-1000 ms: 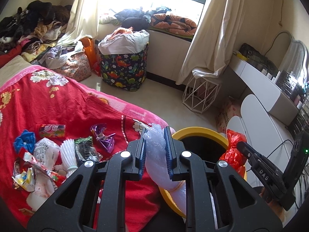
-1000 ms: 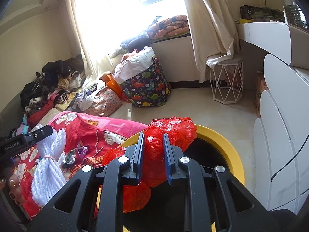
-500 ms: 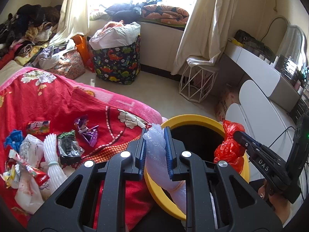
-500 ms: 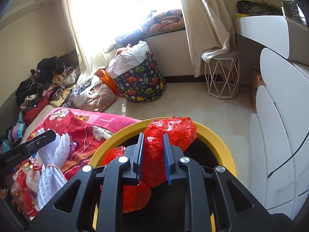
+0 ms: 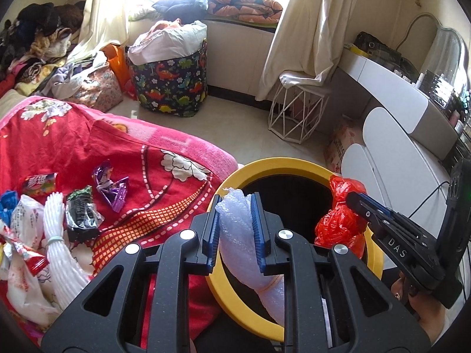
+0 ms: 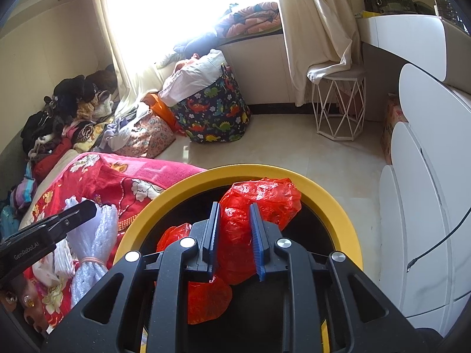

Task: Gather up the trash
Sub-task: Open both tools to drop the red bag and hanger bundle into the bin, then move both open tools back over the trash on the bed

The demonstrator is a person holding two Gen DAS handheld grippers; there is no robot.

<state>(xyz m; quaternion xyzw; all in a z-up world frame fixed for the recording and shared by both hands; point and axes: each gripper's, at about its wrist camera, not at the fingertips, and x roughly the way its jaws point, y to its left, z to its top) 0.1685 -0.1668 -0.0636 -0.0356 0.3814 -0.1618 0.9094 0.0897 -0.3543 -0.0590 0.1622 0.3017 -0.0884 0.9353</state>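
Yellow-rimmed bin (image 5: pixel 294 164) below: left gripper (image 5: pixel 235 229) pinches bubble wrap (image 5: pixel 235 226), right gripper (image 6: pixel 234 236) red bag (image 6: pixel 253 203); either could snag the rim.

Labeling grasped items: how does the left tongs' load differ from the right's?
Colour: the foam wrap in the left tongs is translucent white; the plastic bag in the right tongs is red. Shape: the wrap is a long banded roll; the bag is a crumpled wad. Both are pinched over the yellow-rimmed bin.
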